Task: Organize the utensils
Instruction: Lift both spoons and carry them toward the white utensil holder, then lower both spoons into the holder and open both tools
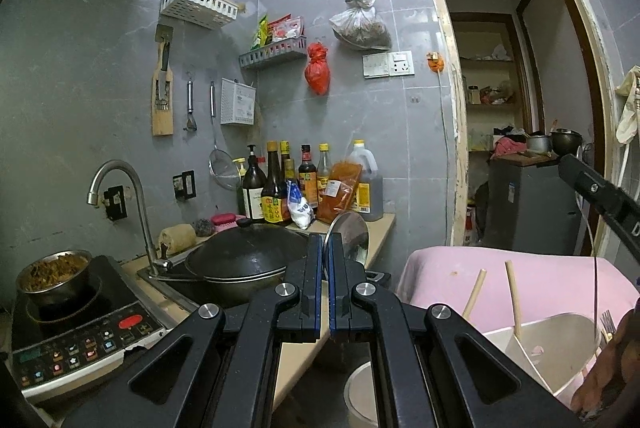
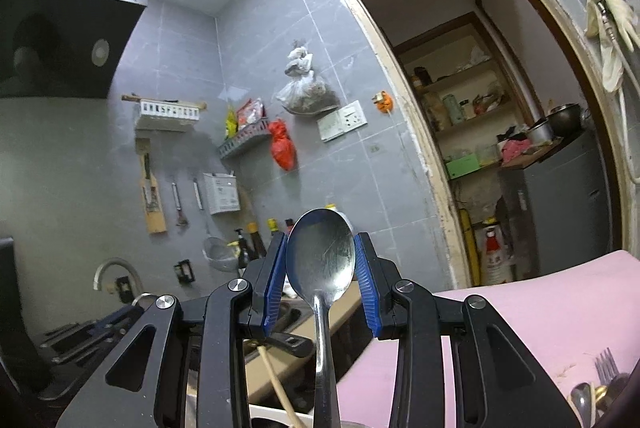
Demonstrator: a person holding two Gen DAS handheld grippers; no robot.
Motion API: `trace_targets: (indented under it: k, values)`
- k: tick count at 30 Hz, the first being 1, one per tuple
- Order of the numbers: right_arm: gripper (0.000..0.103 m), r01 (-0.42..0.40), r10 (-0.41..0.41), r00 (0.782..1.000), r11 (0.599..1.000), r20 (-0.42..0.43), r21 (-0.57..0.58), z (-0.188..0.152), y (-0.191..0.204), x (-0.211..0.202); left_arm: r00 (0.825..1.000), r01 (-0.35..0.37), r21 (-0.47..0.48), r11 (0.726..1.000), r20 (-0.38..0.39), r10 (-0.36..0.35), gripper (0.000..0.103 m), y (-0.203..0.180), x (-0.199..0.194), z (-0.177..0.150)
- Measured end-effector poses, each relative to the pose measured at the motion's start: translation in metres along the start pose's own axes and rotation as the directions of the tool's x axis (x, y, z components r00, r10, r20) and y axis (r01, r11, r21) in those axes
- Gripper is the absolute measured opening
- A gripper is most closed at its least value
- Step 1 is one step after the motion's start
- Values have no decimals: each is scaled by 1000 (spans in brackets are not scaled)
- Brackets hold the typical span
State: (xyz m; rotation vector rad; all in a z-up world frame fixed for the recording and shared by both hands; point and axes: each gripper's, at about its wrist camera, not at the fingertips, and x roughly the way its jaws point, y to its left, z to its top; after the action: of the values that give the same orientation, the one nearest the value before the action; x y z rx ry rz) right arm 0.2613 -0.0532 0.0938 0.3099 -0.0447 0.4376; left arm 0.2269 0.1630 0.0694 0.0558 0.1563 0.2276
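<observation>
My left gripper (image 1: 325, 240) is shut on a thin metal spoon (image 1: 349, 234), whose round bowl sticks up past the right finger. My right gripper (image 2: 321, 238) is shut on a second steel spoon (image 2: 320, 256). Its bowl sits upright between the blue pads (image 2: 275, 272) and its handle runs down toward the camera. A white utensil holder (image 1: 544, 340) at lower right carries two chopsticks (image 1: 513, 292) and a fork (image 1: 608, 320). The fork and spoon tips (image 2: 600, 380) also show in the right wrist view. The right gripper's black body (image 1: 600, 196) reaches in from the right.
A pink surface (image 1: 460, 276) lies behind the holder. A lidded wok (image 1: 240, 256) fills the sink under the faucet (image 1: 120, 188). An induction cooker (image 1: 80, 328) with a bowl of food (image 1: 52, 268) stands at the left. Sauce bottles (image 1: 304, 184) line the counter's back.
</observation>
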Motion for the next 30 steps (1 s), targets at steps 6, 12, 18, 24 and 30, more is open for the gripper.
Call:
trace_targets:
  k: [6,12,18,24,30]
  values:
    - [31,6,-7,999,999,-33,-38,-11,1,3,1000,26,-4,1000,-12,-26,1,-3,1,-5]
    - [31,-33,18,994,990,-108,-140,-25,6,-3,995,99,-16,995,-27,-99,2,-6,-2,-17]
    - [32,-77,44,982,981,-182,-179,-38,8,-9,978,197,-41,980,-61,-199,2,-9,-6,-22]
    - [36,-92,53,974,981,-221,-173,-41,6,-15,950,290,-77,954,-99,-297,6,-11,-9,-23]
    - [51,-92,54,976,981,-212,-170,-29,1,-28,935,332,-118,936,-94,-343,22,-9,-16,-16]
